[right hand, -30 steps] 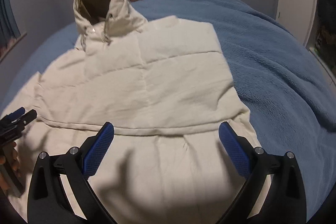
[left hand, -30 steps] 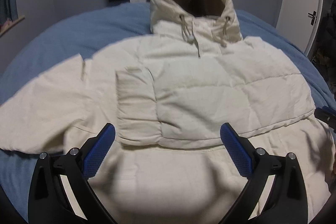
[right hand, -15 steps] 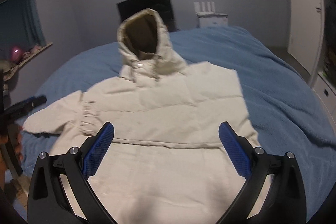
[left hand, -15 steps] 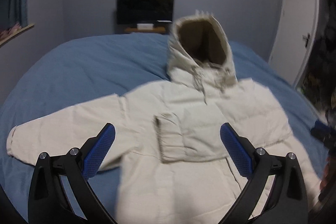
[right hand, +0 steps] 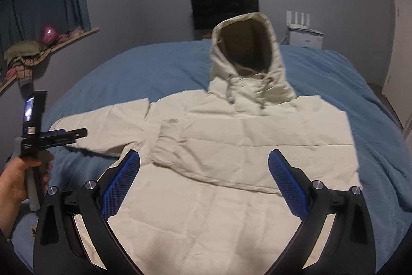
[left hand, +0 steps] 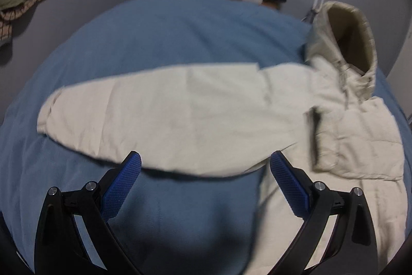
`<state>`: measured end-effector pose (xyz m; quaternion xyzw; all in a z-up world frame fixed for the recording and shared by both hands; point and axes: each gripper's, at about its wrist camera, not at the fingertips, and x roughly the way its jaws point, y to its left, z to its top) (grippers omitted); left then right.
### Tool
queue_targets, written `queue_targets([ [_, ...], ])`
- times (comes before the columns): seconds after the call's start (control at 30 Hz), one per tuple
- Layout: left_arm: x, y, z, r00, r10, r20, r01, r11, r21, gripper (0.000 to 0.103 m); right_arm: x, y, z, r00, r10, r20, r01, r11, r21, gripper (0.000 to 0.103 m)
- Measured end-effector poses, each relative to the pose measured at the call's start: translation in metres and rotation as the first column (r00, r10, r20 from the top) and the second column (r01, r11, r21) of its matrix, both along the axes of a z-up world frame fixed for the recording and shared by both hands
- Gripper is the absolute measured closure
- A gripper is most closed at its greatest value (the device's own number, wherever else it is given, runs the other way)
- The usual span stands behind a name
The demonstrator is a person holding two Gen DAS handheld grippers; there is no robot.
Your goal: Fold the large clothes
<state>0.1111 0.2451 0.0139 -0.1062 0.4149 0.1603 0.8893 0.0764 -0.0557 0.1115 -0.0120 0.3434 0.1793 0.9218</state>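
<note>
A cream hooded puffer jacket (right hand: 247,135) lies front up on the blue bed (right hand: 159,68), hood (right hand: 247,63) standing up at the far end. One sleeve is folded across the chest; the other sleeve (left hand: 159,110) stretches out flat to the left. My left gripper (left hand: 204,184) is open and empty, just short of that outstretched sleeve; it also shows in the right wrist view (right hand: 77,132) at the left. My right gripper (right hand: 203,184) is open and empty above the jacket's lower body.
A dark TV (right hand: 224,8) hangs on the far wall. A white router and box (right hand: 303,30) stand right of it. A shelf with clothes and a pink ball (right hand: 49,34) is at the left. A white door (right hand: 399,43) is at the right.
Both grippers pulled back and up from the jacket body. The left gripper then swung left to face the outstretched sleeve. Both stayed open.
</note>
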Motion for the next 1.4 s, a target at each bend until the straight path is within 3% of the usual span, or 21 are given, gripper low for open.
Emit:
queue_targets([
  [0.13,-0.001,0.027,-0.019,0.996,0.077,-0.039,-0.079,0.996,-0.048,0.007,0.008,0.022,-0.016,1.0,-0.011,-0.021,0.01,0.998,-0.068,0.007],
  [0.3,-0.003,0.052,-0.035,0.987,0.143,-0.078,-0.149,0.986,-0.079,0.007,0.02,0.041,-0.027,0.999,0.006,-0.035,-0.009,0.996,-0.083,0.007],
  [0.6,-0.007,0.083,-0.046,0.971,0.226,-0.082,-0.237,0.959,-0.155,0.007,0.035,0.058,-0.049,0.996,0.03,-0.079,-0.036,0.997,-0.074,0.007],
  [0.7,-0.012,0.1,-0.052,0.954,0.287,-0.092,-0.299,0.938,-0.175,0.016,0.036,0.058,-0.059,0.994,0.038,-0.099,-0.046,0.995,-0.084,0.007],
  [0.87,-0.022,0.129,-0.063,0.928,0.365,-0.073,-0.37,0.889,-0.27,0.032,0.041,0.049,-0.07,0.992,0.014,-0.128,-0.022,0.998,-0.063,0.007],
  [1.03,-0.015,0.145,-0.067,0.926,0.376,-0.026,-0.366,0.883,-0.292,0.041,0.045,0.041,-0.078,0.988,0.002,-0.157,-0.007,0.999,-0.032,0.007],
  [1.13,-0.013,0.153,-0.068,0.922,0.387,-0.001,-0.373,0.888,-0.268,0.042,0.044,0.041,-0.08,0.988,0.006,-0.152,-0.013,0.999,-0.041,0.007],
  [1.23,-0.01,0.16,-0.069,0.911,0.413,0.004,-0.403,0.89,-0.212,0.04,0.046,0.04,-0.083,0.988,0.003,-0.154,-0.011,0.999,-0.048,0.007],
  [1.4,-0.02,0.174,-0.065,0.88,0.473,0.046,-0.457,0.869,-0.19,0.041,0.051,0.037,-0.091,0.986,-0.015,-0.165,0.006,0.998,-0.054,0.007],
])
